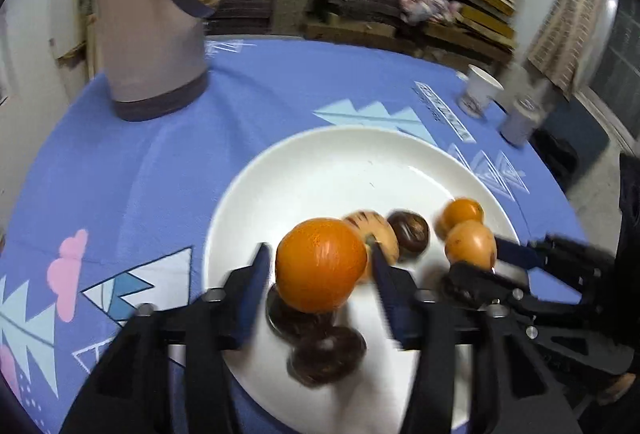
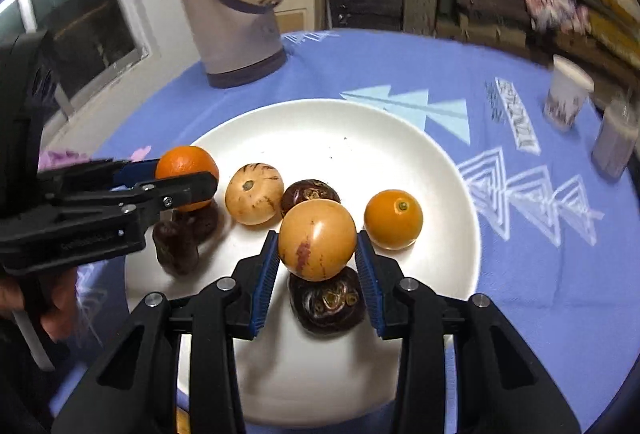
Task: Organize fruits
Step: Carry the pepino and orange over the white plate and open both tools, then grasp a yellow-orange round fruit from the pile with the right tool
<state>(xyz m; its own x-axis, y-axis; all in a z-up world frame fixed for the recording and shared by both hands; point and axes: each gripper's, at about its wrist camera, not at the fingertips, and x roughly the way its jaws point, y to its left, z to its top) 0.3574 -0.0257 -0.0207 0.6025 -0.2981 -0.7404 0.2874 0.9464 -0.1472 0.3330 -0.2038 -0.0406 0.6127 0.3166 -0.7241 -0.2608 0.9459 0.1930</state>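
A dark fruit (image 2: 326,300) lies nearest on the plate (image 2: 400,137). The pale melon (image 2: 316,240) is gripped by the right gripper (image 2: 318,266); the orange (image 1: 320,264) sits unpressed between the left gripper (image 1: 318,288) jaws. Most fruit is already plated.

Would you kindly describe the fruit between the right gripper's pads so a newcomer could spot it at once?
Start at the white plate on the blue tablecloth. Near its front, the right gripper frames a round yellow-tan fruit perched on a dark wrinkled fruit. Unlike the smooth orange-yellow fruit beside it, it has a reddish-purple blotch.
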